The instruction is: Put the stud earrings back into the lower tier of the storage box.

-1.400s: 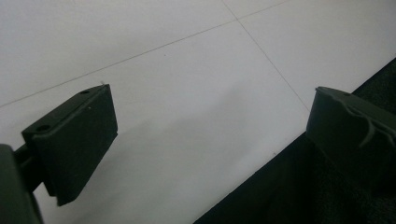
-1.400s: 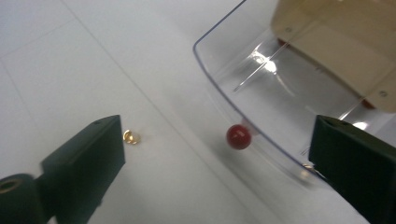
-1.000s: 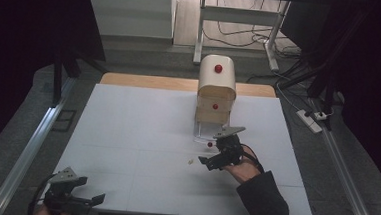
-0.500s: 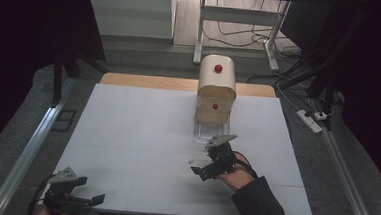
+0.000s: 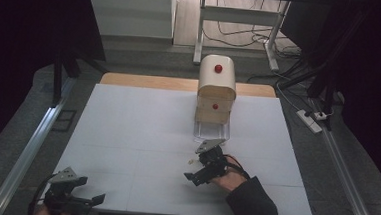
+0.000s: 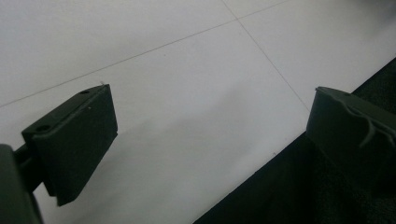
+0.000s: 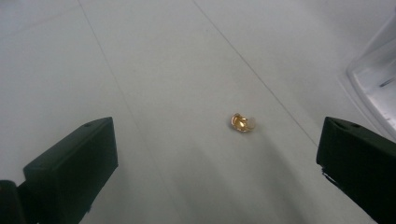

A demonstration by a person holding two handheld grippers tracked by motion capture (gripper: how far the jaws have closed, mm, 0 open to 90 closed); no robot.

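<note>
Gold ring (image 7: 242, 122) lies loose on the white table (image 5: 127, 133), between our right gripper's (image 7: 219, 154) wide-open jaws, near the clear tray (image 5: 211, 131) under the wooden box (image 5: 216, 89). Left gripper (image 5: 75, 198) is also open, idle at the near edge. Risk: the ring is tiny and flat, so closing off-centre likely flicks it away or pinches nothing.

Each claw is black, the left claw (image 5: 75, 200) and the right claw (image 5: 202, 171), with a grey three-cornered plate on top. The flat jaw blocks have small screw holes. The person wears a dark sleeve (image 5: 253, 201).
</note>
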